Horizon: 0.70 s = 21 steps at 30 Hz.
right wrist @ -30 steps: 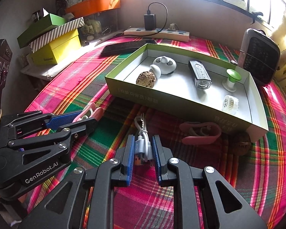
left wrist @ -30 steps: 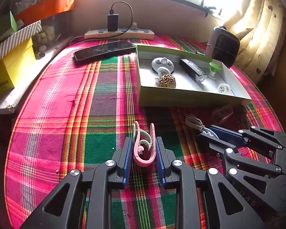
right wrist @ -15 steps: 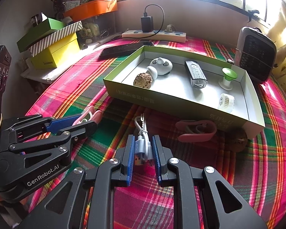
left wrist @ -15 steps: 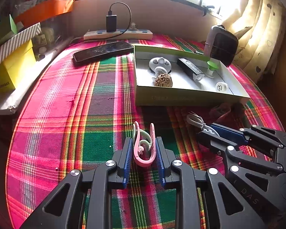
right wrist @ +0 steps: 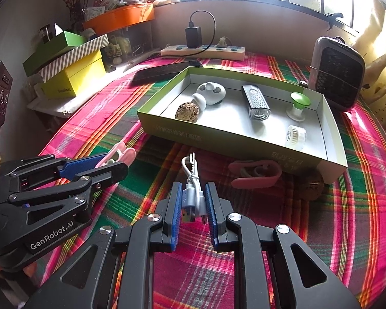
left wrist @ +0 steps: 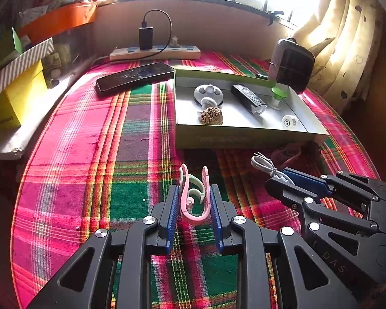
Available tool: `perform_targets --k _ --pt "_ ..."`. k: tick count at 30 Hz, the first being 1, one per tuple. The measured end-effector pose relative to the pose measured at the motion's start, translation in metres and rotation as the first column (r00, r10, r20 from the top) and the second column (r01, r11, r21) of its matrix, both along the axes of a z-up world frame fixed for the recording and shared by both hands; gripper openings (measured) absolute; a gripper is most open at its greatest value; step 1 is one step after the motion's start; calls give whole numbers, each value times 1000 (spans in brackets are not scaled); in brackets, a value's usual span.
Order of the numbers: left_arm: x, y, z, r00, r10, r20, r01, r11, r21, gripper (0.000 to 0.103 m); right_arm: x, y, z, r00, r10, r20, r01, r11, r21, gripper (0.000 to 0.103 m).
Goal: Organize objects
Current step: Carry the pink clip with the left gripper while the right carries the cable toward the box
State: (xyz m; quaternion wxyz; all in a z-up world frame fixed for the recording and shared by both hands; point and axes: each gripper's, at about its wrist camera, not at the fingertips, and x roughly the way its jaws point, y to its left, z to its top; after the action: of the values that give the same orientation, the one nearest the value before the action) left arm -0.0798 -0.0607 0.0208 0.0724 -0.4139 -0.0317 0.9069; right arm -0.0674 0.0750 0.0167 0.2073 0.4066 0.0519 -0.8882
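Plaid cloth in pink, green and yellow covers the table; on it, toward the window, sits a shallow green box with a pale floor, its long side running across the right wrist view; inside lie a grey-white gadget, a silver and black device with its long axis running from the far wall to the near one, a green-topped white piece standing upright, a brown rough nut and a small white round part; just outside the near wall lie a second pink clip, lengthwise along that wall, and another brown nut by the corner; a dark phone rests beyond the box's left end, near a power strip. Nearer the cameras, the left gripper pinches a pink U-shaped clip with a pale green hook inside it; its closed bend lies between the blue pads and its two open arms point away toward the box; the right gripper is pressed onto a white coiled USB cable, bundled lengthwise along the fingers, plugs toward the camera, loop toward the box; both pieces are just above the cloth, in front of the box.
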Motion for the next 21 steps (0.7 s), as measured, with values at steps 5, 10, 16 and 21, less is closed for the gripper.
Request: perform_targets --k 5,10,16,21 --pt "0 1 6 1000 -4 -11 4 1000 0 22 1 4 6 1000 -10 -13 10 1000 -3 19" --pt "0 5 12 1000 -13 -17 13 1000 2 22 4 7 10 1000 -19 -23 19 1000 -11 19" --pt "-2 9 19 999 -25 -28 25 1000 4 22 4 12 17 999 -30 -37 30 999 -17 19" --pt "-5 13 26 999 -37 -37 37 999 9 22 3 18 21 998 -43 -41 42 999 -31 19"
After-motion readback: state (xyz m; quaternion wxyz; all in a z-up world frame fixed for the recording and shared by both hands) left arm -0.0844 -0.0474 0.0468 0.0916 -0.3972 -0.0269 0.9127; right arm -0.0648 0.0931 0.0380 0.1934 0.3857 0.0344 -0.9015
